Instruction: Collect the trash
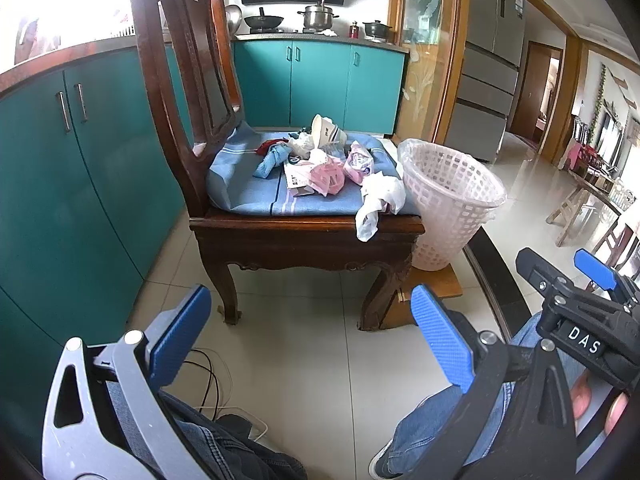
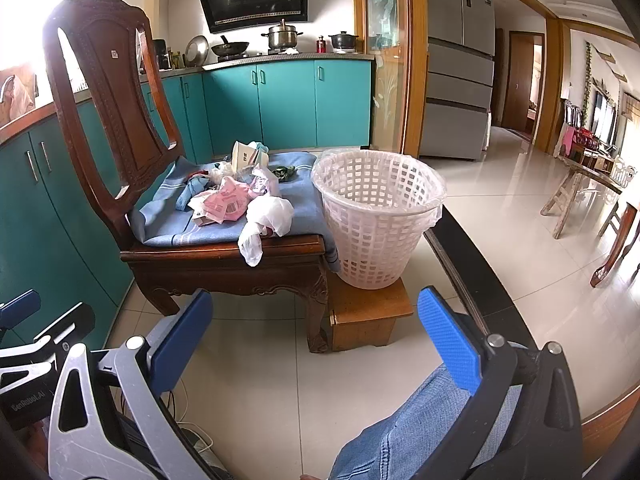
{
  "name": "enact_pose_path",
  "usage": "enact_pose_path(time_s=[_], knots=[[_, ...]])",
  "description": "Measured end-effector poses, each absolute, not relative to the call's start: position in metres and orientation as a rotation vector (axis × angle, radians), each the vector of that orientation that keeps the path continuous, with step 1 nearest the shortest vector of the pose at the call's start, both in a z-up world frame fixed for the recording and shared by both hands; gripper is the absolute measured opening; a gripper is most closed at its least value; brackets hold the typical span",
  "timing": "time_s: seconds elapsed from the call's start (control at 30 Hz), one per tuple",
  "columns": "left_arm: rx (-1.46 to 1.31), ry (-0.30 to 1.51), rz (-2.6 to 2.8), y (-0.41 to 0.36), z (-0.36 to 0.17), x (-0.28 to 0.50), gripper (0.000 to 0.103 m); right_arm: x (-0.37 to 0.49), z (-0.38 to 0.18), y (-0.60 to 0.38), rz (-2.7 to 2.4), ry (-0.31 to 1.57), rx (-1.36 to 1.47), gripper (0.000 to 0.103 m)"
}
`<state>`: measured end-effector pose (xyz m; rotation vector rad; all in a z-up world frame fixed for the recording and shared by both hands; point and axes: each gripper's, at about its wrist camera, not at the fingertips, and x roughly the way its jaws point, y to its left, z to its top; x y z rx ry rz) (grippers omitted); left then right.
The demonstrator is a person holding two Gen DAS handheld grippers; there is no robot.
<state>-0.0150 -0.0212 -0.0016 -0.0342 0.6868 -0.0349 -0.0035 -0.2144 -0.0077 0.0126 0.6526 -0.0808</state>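
Evidently nothing is yet collected: both the left hand-held gripper (image 1: 310, 344) and right hand-held gripper (image 2: 316, 350) are held wide and empty, the trash (image 2: 240, 196) heaped on the chair (image 2: 224, 248) at twelve o'clock, the basket (image 2: 376, 216) just beside at one o'clock, so a reach toward the white bag (image 2: 264, 216) is called for.

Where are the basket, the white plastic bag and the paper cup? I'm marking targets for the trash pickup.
basket (image 2: 376, 236), right wrist view, on its lattice side wall.
white plastic bag (image 2: 266, 210), right wrist view, on the crumpled bulk at the seat's front edge.
paper cup (image 1: 326, 130), left wrist view, on its white side.
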Motion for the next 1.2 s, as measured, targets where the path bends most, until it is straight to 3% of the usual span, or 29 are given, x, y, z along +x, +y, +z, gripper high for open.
enact_pose_path(time_s=[0.77, 1.03, 1.2], knots=[[-0.032, 0.710, -0.042, -0.023, -0.010, -0.009, 0.100, 0.002, -0.009, -0.208, -0.044, 0.647, 0.025, 0.100], [-0.022, 0.699, -0.080, -0.020, -0.009, 0.006, 0.100, 0.000, 0.004, -0.203, 0.008, 0.425, -0.029, 0.100], [-0.030, 0.612, -0.027, -0.011, -0.012, 0.027, 0.100, 0.049, -0.007, -0.210, 0.057, 0.527, -0.001, 0.100]])
